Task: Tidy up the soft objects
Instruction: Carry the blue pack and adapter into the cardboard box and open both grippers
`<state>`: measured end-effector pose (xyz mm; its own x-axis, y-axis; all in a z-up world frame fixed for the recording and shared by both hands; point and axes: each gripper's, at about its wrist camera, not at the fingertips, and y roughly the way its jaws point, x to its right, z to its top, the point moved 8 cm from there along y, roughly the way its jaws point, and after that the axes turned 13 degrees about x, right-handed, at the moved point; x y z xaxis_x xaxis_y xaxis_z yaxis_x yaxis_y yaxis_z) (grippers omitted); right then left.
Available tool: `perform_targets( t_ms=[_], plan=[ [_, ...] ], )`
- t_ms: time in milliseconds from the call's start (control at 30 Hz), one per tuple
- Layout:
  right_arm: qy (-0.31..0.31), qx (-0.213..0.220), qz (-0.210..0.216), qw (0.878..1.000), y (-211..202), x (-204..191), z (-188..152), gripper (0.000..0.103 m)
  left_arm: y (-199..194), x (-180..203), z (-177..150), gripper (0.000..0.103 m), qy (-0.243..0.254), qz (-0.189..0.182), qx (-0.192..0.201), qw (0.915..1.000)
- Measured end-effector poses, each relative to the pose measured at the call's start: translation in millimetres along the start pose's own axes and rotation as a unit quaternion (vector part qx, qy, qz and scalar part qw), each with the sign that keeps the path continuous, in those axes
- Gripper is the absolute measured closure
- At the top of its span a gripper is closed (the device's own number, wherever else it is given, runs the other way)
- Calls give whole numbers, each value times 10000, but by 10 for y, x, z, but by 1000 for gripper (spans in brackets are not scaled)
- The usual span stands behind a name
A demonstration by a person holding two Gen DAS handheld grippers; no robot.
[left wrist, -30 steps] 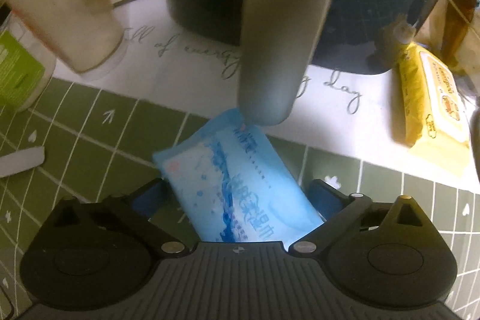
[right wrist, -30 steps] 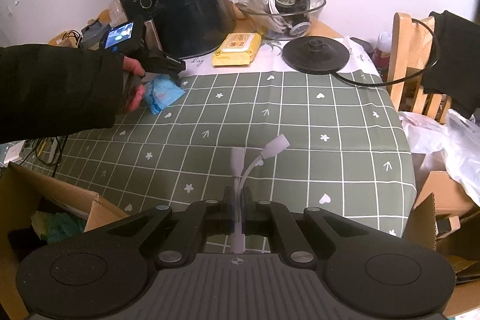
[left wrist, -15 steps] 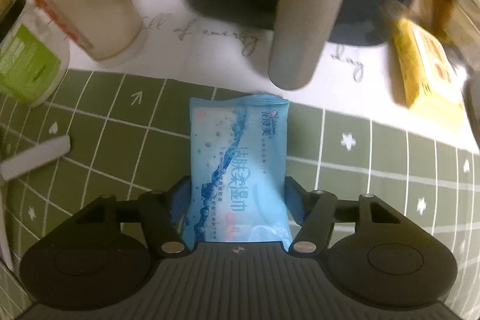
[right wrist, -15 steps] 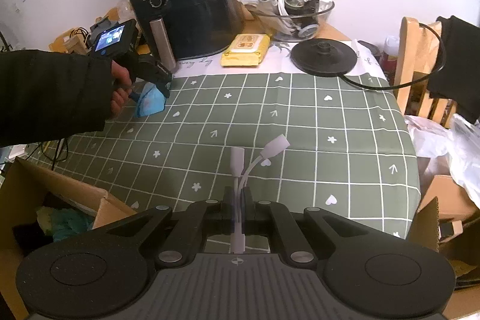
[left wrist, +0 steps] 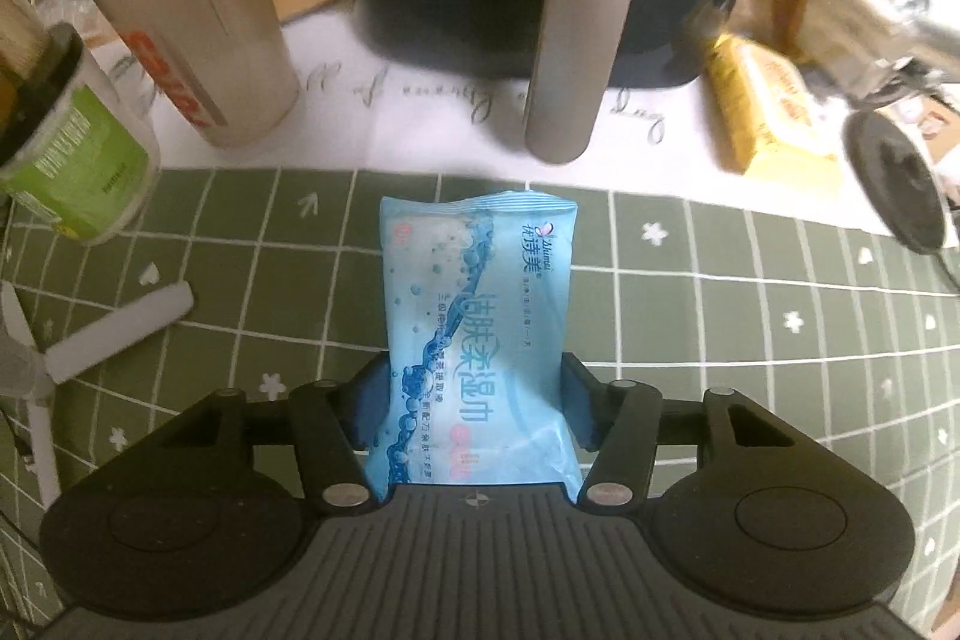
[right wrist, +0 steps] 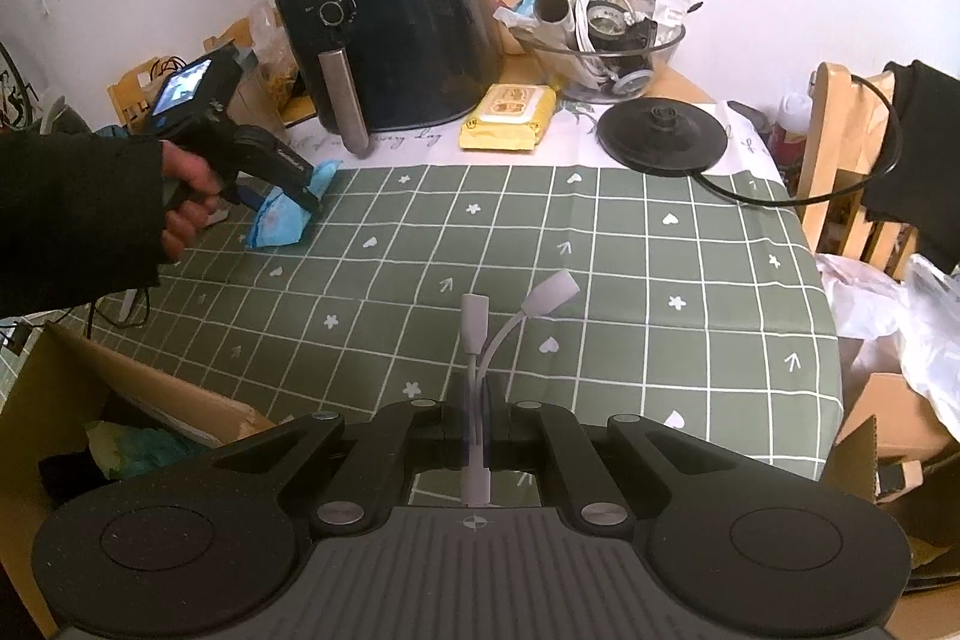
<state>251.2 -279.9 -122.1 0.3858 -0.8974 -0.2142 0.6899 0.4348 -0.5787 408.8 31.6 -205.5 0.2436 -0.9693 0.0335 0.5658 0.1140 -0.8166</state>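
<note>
A blue wet-wipes pack (left wrist: 480, 340) stands lengthwise between the pads of my left gripper (left wrist: 474, 388). The jaws are closing and press its two sides. In the right wrist view the same pack (right wrist: 282, 220) hangs tilted just above the green checked cloth, held by the left gripper (right wrist: 288, 184) in a black-sleeved hand. My right gripper (right wrist: 477, 400) is shut on a white forked adapter cable (right wrist: 480, 334) over the near part of the table. A yellow wipes pack (right wrist: 510, 118) lies beside the black air fryer (right wrist: 390, 40).
An open cardboard box (right wrist: 90, 400) sits below the table's left edge. A kettle base (right wrist: 660, 133), a cluttered glass bowl (right wrist: 600, 52) and a wooden chair (right wrist: 840, 160) stand at the right. A shaker bottle (left wrist: 180, 22) and green can (left wrist: 72, 160) stand left of the fryer.
The left jaws closed from wide open onto the blue pack. The pack turned straight between them and rose off the cloth, away from the fryer handle. The right gripper stayed put.
</note>
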Motion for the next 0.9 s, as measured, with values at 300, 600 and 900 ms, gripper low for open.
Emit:
perform_targets(
  t_ms=[300,600,900],
  plan=[
    [256,158,141,9994,-151,-165,237,97,-639,-58,159,47,186,-408,636,9970],
    [724,-144,340,9967,-285,-397,392,97,-1218,-181,150,47,466,-653,1136,9903],
    [905,-612,678,9917,-353,-775,327,97,-1798,-290,-13,47,701,-893,1475,9825]
  ],
)
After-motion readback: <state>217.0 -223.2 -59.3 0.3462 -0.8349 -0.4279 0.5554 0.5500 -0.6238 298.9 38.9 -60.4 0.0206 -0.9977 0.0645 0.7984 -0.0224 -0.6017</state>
